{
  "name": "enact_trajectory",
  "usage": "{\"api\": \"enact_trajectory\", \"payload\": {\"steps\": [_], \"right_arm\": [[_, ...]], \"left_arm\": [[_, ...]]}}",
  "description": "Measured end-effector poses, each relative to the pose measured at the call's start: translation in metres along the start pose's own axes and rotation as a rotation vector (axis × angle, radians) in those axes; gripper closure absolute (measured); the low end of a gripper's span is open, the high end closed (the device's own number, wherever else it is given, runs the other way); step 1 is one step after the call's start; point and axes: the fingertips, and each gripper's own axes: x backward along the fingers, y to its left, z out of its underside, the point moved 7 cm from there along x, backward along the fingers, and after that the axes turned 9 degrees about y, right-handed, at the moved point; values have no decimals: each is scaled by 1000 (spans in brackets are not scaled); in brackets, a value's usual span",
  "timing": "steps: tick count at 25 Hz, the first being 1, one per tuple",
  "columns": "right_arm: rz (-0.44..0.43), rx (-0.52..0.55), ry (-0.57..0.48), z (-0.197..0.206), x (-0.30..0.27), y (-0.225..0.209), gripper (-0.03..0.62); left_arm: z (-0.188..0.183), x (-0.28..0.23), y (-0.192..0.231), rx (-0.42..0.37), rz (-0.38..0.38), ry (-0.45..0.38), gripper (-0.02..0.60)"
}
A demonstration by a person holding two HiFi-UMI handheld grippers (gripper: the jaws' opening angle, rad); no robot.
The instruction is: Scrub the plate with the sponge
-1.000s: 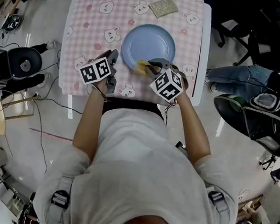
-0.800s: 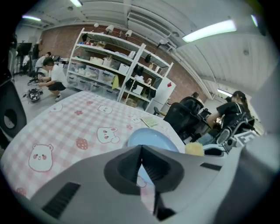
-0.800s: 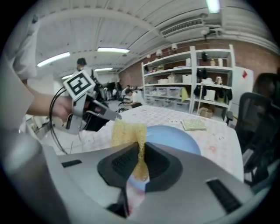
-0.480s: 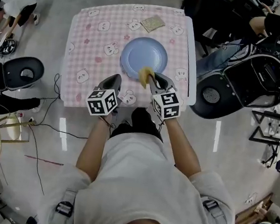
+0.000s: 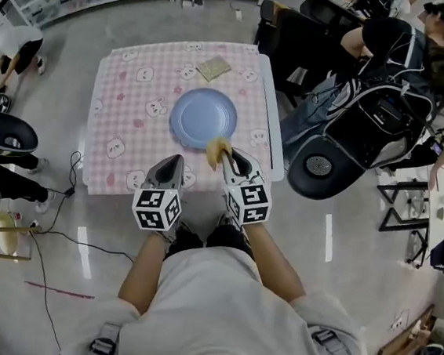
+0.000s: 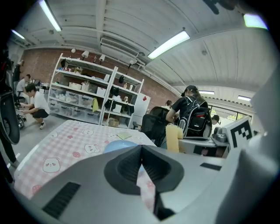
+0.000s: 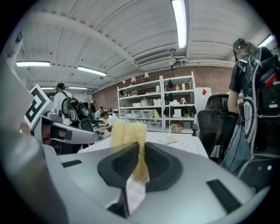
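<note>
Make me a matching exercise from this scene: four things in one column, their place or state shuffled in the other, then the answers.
Things:
1. blue plate
2. yellow sponge
3. left gripper
4. greenish square pad

Place or state:
A. shut, nothing between its jaws
B. lying near the far edge of the table
C. in the middle of the table, nothing on it
D. clamped in the right gripper

Pairs: 1-C, 2-D, 3-A, 4-B
</note>
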Motion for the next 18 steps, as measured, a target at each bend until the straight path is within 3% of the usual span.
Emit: {"api": "enact_trajectory", "payload": {"steps": [11,18], "right_arm": [[33,88,-197,-66,57,-45,549],[60,139,-307,-127,64,-53,549]], "left_arm": [[-66,12,-69,-124,-53,-186,570],[-121,30,-60,-182,-103,-288,571]]}}
